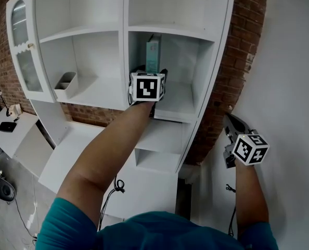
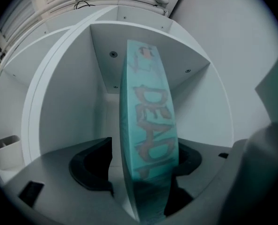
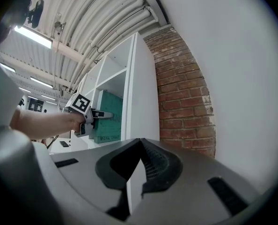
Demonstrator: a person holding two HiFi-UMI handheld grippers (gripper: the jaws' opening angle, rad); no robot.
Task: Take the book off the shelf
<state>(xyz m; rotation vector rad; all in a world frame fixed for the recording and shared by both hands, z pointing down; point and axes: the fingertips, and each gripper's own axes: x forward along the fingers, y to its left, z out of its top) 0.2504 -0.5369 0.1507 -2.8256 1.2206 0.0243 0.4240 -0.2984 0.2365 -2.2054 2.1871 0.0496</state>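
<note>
A teal sleeve [image 1: 71,223] is seen nearest, and a bare arm [image 1: 113,150] is stretched up from it to the white shelf [image 1: 180,102]. The teal book [image 2: 150,111] is seen upright inside a middle box of the shelf. It is squeezed between the jaws of the left gripper [image 1: 151,76]. The right gripper [image 3: 139,144] is held by the white wall [image 1: 295,61], beside the bricks [image 3: 181,93]. Its jaws are pressed together with nothing in them.

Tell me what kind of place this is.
Probably a lab or converted industrial workspace, not a home: exposed ceiling pipes and strip lights, a bare brick wall, and a sparsely filled white shelf unit holding one teal book.
</note>
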